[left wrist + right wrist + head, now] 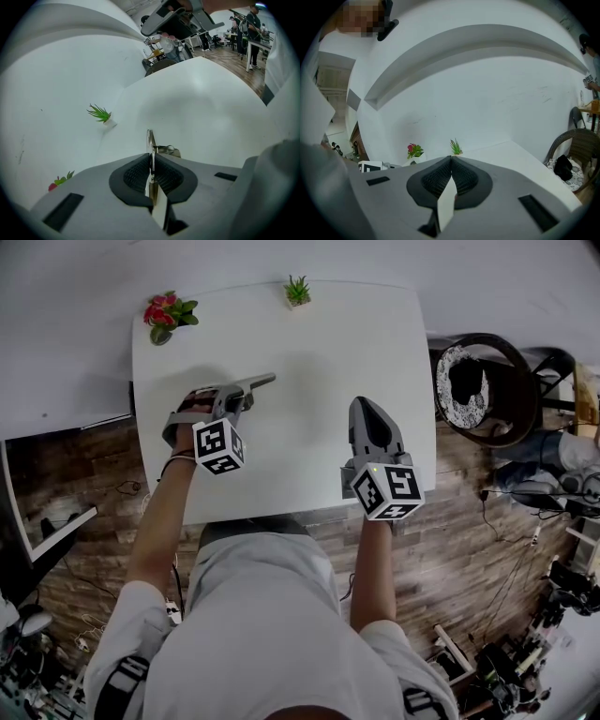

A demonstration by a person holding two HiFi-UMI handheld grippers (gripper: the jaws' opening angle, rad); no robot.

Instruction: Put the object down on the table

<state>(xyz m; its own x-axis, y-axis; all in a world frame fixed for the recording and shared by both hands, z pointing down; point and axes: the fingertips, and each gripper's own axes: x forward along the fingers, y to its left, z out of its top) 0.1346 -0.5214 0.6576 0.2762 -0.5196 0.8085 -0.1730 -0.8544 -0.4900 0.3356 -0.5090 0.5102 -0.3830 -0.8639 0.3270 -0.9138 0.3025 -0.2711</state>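
The white surface (309,343) lies mostly bare. A flower pot (167,315) and a green plant (298,292) sit along its far edge, and a chair (487,381) stands just off its right edge. Over the left part, the left claw (151,157) is clamped on a thin metal strip (150,139) that pokes out past its tips. The right claw (451,161), near the front right, is pressed together with nothing in it.

Lab/workshop, ppl (254,18) at benches (257,43), floor gear (511,671)

Table (309,381) matt white, smooth; floor (84,479) dark wood; thin object (150,140) glossy metal.
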